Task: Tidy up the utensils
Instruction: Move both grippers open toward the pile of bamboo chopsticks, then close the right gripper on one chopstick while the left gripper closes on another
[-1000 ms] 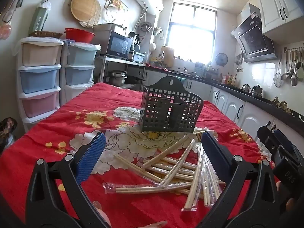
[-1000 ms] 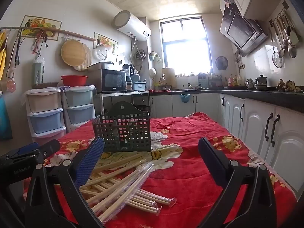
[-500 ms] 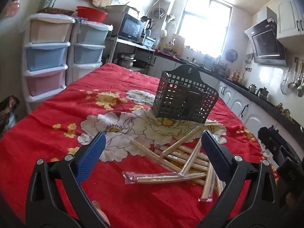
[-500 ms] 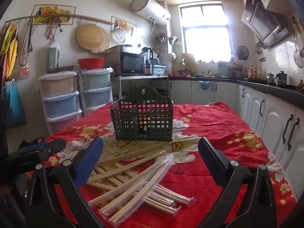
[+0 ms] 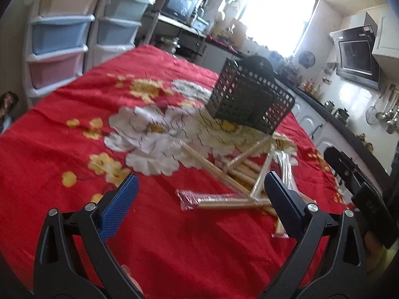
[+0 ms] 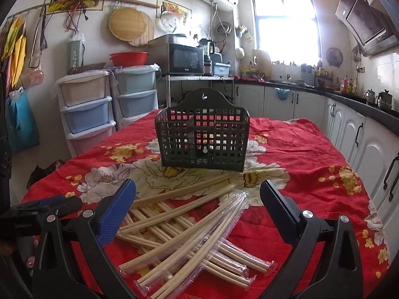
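A dark slotted utensil basket stands upright mid-table, also seen as the basket in the blurred left wrist view. Several wrapped chopsticks lie in a loose pile in front of it; in the left wrist view the chopsticks sit to the right of centre. My left gripper is open above the cloth, its right finger over the pile's edge. My right gripper is open and hovers over the pile, holding nothing. The other gripper's black body shows at the left.
A red flowered tablecloth covers the table. Stacked plastic drawers stand left of the table, white cabinets and a dark counter run along the right. A microwave sits on a rack behind.
The left gripper has tilted and swung left and lower, so the pile sits further right in its view. The right gripper has moved closer, centring basket and pile.
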{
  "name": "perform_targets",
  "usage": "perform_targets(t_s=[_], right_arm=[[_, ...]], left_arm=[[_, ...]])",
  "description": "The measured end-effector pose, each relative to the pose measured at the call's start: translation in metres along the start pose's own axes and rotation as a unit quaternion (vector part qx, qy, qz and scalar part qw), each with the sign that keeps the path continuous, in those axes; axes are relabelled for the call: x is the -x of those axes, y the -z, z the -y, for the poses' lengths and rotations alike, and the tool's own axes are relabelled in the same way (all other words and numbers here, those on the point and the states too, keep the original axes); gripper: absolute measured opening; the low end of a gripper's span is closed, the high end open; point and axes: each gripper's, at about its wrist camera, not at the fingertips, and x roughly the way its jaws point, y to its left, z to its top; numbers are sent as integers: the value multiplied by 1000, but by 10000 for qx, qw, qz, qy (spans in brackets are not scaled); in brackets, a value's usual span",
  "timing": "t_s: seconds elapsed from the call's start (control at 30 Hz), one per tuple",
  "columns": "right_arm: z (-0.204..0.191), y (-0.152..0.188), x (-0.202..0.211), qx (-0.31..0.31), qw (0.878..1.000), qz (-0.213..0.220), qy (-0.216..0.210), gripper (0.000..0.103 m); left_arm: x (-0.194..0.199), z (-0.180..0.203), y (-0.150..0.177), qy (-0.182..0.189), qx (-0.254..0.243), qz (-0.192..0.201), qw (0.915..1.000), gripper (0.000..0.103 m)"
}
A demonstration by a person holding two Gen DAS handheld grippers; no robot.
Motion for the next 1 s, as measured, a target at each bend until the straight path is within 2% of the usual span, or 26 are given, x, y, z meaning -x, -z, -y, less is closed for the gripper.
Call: perform_targets(t_s=[0.3, 0.47, 0.63, 0.73, 0.93, 1.0], right_arm=[[16, -1, -19, -87, 9990, -323, 282, 97], [28, 0, -39, -99, 9956, -814, 459, 97], [36, 3, -64, -196, 9899, -1354, 383, 95], [40, 5, -78, -309, 9853, -1663, 259, 81], [47, 3, -95, -634, 9787, -1948, 115, 73], [50, 2, -102, -758, 9757, -2054, 60, 67]], left_arm=[[-14, 6, 9, 488, 213, -536, 9971, 89], [-26, 7, 10, 635, 343, -721, 9948, 88], [-32, 7, 10, 678, 490, -734, 9938, 87], [-34, 6, 8, 650, 559, -736, 9936, 80], [-39, -1, 3, 583, 696, -769, 9929, 58], [-39, -3, 3, 579, 730, -778, 9926, 51]])
